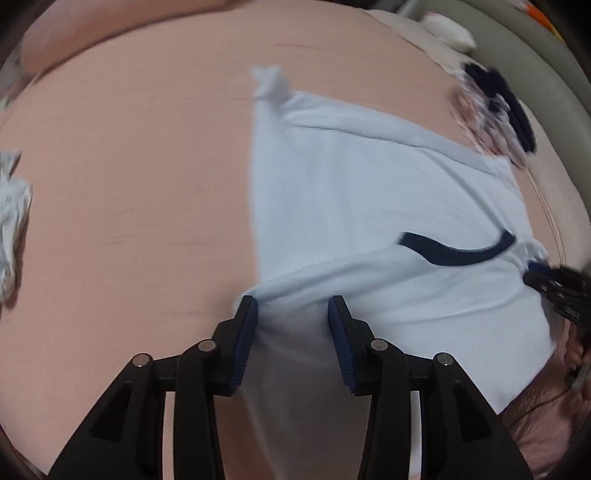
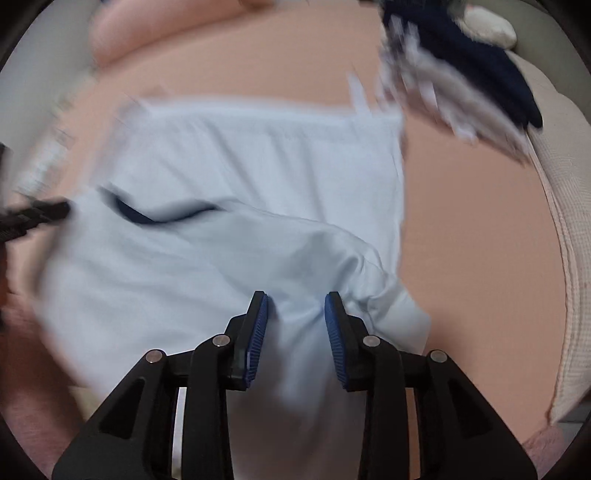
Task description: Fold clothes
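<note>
A pale blue T-shirt (image 1: pixel 351 192) with a dark navy collar (image 1: pixel 458 251) lies on a pink bed sheet (image 1: pixel 129 166). My left gripper (image 1: pixel 291 306) has its jaws apart with shirt fabric bunched between the blue pads. In the right wrist view the same shirt (image 2: pixel 240 166) lies spread out, collar (image 2: pixel 155 214) to the left. My right gripper (image 2: pixel 297 302) also stands with jaws apart and a fold of the shirt between them. The other gripper shows at the right edge of the left view (image 1: pixel 557 291) and the left edge of the right view (image 2: pixel 33 214).
A heap of navy and white clothes (image 1: pixel 495 107) lies at the bed's far right, also in the right wrist view (image 2: pixel 461 70). A white garment (image 1: pixel 11 221) lies at the left. A pink pillow (image 2: pixel 147 33) is at the head. A cream blanket edge (image 2: pixel 569 221) runs along the right.
</note>
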The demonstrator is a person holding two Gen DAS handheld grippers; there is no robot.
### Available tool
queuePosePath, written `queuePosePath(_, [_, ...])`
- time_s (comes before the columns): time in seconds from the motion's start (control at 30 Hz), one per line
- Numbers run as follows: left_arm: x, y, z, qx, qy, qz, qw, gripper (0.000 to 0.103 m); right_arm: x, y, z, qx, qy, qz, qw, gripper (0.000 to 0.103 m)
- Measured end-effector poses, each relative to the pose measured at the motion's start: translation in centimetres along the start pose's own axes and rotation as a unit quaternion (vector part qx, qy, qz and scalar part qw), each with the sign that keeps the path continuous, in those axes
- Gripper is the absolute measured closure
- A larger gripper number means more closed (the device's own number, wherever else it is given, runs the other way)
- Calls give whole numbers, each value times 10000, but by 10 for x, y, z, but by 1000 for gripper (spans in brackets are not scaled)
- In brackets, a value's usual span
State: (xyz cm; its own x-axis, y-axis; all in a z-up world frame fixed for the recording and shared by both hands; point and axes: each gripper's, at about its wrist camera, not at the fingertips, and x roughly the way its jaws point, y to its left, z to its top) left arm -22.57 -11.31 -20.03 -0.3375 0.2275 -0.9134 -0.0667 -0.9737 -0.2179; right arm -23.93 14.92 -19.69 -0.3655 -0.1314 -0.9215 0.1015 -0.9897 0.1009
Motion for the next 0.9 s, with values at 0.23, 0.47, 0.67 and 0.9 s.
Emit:
queuePosePath(0.23, [-8,15,43,-246,-415,-621,9969,64,-30,-36,37,237,-463,113,9986,69])
queuePosePath(0.47, [10,36,52,193,-95,483,9986,73,19,-61,54,-6,36,-566,9984,69])
queuePosePath(0.67, [-2,45,88,91,-542,-372,9978,58,3,-92,77,472,-330,-195,9981,60])
queuePosePath(0.9, [44,35,131,239,-247,-303,9990,55,39,-107,119,798,-400,-52,9960,33])
